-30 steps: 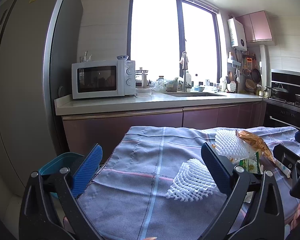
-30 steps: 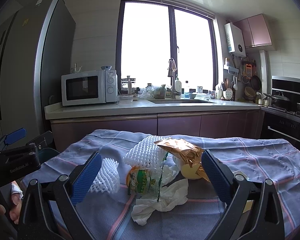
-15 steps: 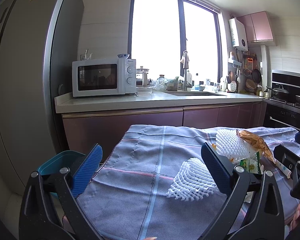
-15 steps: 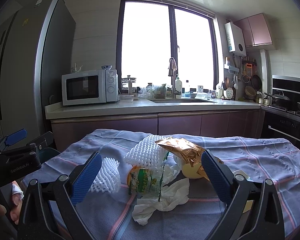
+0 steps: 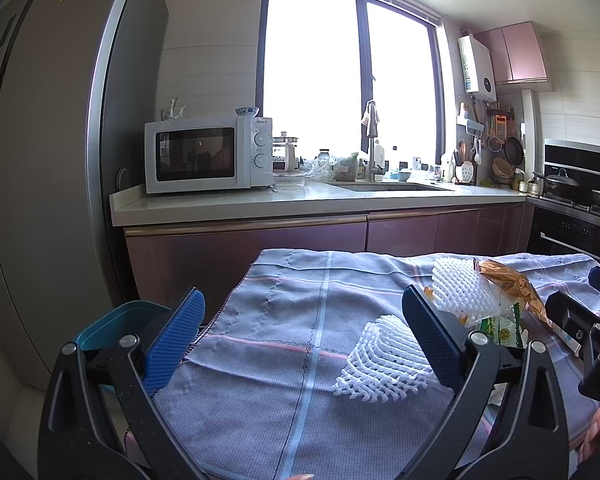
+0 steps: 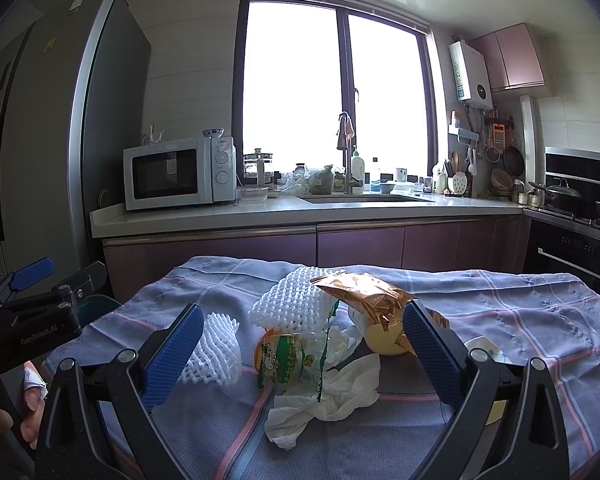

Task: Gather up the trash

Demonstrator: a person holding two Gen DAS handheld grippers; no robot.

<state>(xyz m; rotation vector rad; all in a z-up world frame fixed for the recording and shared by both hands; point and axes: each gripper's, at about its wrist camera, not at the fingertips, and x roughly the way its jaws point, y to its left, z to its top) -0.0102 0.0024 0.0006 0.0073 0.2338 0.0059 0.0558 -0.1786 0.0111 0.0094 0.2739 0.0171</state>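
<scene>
Trash lies on a table with a blue-grey checked cloth (image 6: 520, 320): a white foam fruit net (image 5: 384, 356) (image 6: 214, 354), a second foam net (image 6: 292, 300) (image 5: 460, 288), a gold foil wrapper (image 6: 364, 292) (image 5: 508, 280), a clear green-printed wrapper (image 6: 292, 356), a crumpled white tissue (image 6: 328, 396) and a yellow round item (image 6: 384, 338). My left gripper (image 5: 300, 332) is open and empty above the cloth, the near foam net by its right finger. My right gripper (image 6: 300, 344) is open and empty, with the trash pile between and beyond its fingers.
A teal bin (image 5: 112, 326) stands on the floor left of the table. Behind are a kitchen counter (image 5: 300, 200) with a microwave (image 5: 208, 154) and sink, a tall fridge (image 5: 40, 160) at left and a stove (image 5: 580, 196) at right.
Both views have shifted only slightly. The trash has not moved and both grippers stay open.
</scene>
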